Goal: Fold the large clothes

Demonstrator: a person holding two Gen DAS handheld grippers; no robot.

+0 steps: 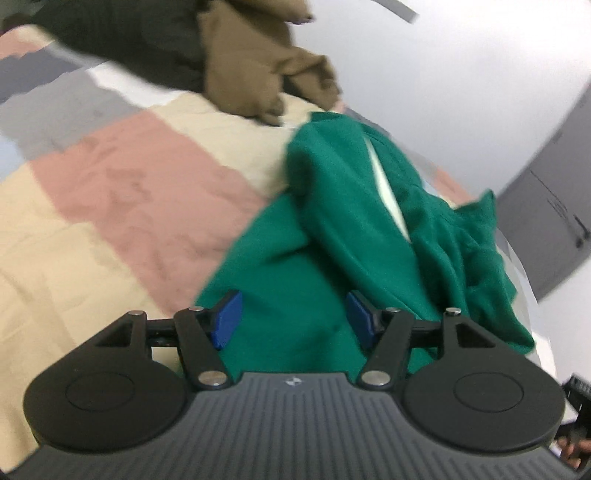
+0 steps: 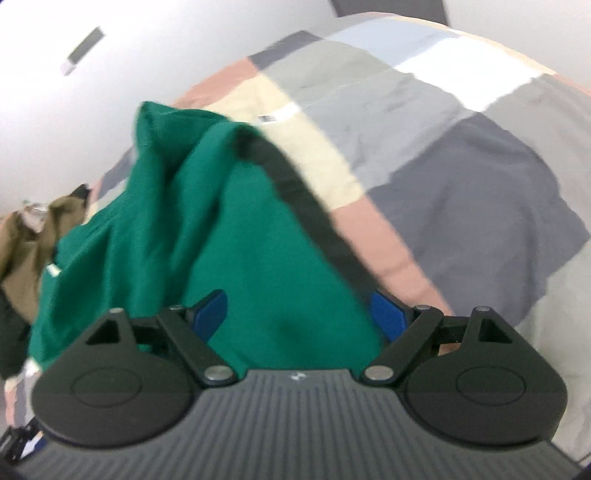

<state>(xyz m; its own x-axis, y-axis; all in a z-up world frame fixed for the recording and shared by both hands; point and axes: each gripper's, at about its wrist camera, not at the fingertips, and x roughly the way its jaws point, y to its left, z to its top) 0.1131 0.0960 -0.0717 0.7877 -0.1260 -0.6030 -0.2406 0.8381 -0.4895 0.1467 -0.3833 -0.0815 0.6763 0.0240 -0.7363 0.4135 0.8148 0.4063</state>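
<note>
The green garment (image 1: 332,229) lay bunched on a bed covered by a patchwork quilt (image 1: 122,192) of pink, cream, grey and white blocks. In the left wrist view the left gripper (image 1: 293,319) hung over the near part of the cloth with its blue fingers (image 1: 227,319) spread apart; green fabric filled the gap between them, but neither pad pressed on it, so the grip was released. A pale strip showed along a fold further up the garment. Beyond the green cloth lay a brown garment (image 1: 255,66) and, beside it, a dark one (image 1: 122,33), both on the far part of the quilt.

In the right wrist view the right gripper (image 2: 301,314) also stood with its fingers (image 2: 388,319) wide apart and released. The green garment (image 2: 229,229) rose in a heap from between them towards the upper left, and a dark band (image 2: 306,206) ran along its right edge down to the right finger; whether that edge touched the pad I cannot tell through the blur. The quilt (image 2: 461,177) stretched away to the right, and the brown garment (image 2: 29,240) showed at the left edge.
</note>
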